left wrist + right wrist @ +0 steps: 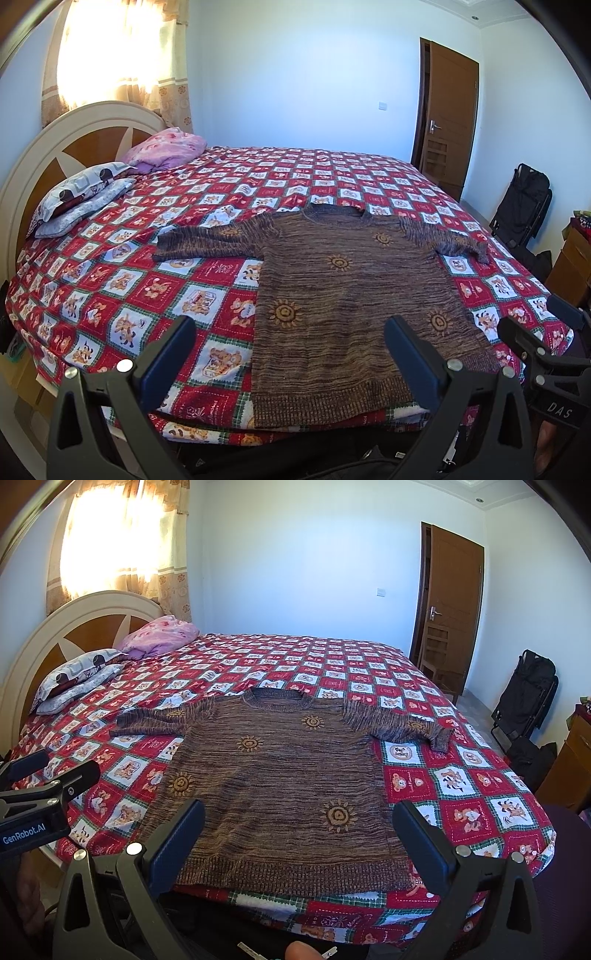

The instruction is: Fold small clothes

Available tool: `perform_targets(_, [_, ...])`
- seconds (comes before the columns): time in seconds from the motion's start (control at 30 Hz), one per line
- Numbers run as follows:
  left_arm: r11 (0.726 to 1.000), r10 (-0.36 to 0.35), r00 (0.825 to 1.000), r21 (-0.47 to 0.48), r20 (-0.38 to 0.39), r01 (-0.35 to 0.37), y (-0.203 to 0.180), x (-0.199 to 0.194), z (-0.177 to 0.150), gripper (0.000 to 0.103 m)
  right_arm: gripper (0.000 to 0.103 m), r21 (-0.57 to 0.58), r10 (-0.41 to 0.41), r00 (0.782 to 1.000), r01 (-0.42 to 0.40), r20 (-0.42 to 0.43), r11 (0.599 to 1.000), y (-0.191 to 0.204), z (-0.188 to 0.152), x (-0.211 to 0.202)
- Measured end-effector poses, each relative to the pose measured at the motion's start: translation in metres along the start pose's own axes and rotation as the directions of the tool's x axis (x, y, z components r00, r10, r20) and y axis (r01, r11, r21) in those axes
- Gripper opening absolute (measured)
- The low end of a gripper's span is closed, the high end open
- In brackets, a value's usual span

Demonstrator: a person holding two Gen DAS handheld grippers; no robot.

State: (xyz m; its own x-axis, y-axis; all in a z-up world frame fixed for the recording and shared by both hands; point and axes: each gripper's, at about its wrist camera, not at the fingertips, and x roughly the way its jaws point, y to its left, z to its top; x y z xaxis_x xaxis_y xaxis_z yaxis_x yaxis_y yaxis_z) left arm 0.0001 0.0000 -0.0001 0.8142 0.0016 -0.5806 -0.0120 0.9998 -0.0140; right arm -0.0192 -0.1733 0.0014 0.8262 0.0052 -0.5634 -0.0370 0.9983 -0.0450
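A brown knitted sweater (351, 295) with orange sun motifs lies flat and face up on the red patchwork bedspread (122, 295), sleeves spread out, hem at the near bed edge. My left gripper (290, 323) hovers open in front of the hem's left part, holding nothing. In the right wrist view the same sweater (280, 775) fills the middle, and my right gripper (299, 806) hovers open over its hem, also holding nothing. Each gripper shows in the other's view: the right gripper (528, 312) at the right edge, the left gripper (68, 760) at the left edge.
Patterned pillows (81, 195) and a pink blanket (166, 149) lie by the round headboard (33, 162) at the left. A brown door (448, 118) stands ajar at the back right. A black folded chair (524, 206) and a wooden cabinet (570, 258) stand right of the bed.
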Motion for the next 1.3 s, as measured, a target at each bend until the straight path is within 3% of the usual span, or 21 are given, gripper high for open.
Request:
perform_targets(0.37, [1.000, -0.011, 1.000, 0.008, -0.022, 0.011, 0.005, 0.010, -0.007, 0.103, 0.102, -0.001, 0.005, 1.000, -0.005, -0.007, 1.000, 0.000, -0.001, 0.006])
perform_targets(0.73, [0.998, -0.060, 0.989, -0.005, -0.132, 0.060, 0.003, 0.044, -0.008, 0.103, 0.102, 0.004, -0.009, 0.999, 0.010, -0.039, 1.000, -0.013, -0.004, 0.042])
perform_targets(1.07, [0.997, -0.007, 0.986, 0.070, -0.169, 0.019, 0.008, 0.094, 0.010, 0.103, 0.102, 0.038, -0.050, 0.995, 0.054, -0.089, 0.998, -0.041, -0.003, 0.099])
perform_targets(1.3, [0.989, 0.065, 0.987, 0.140, -0.145, -0.044, 0.011, 0.139, 0.025, 0.103, 0.102, 0.091, -0.063, 0.988, 0.077, -0.143, 0.993, -0.075, 0.005, 0.149])
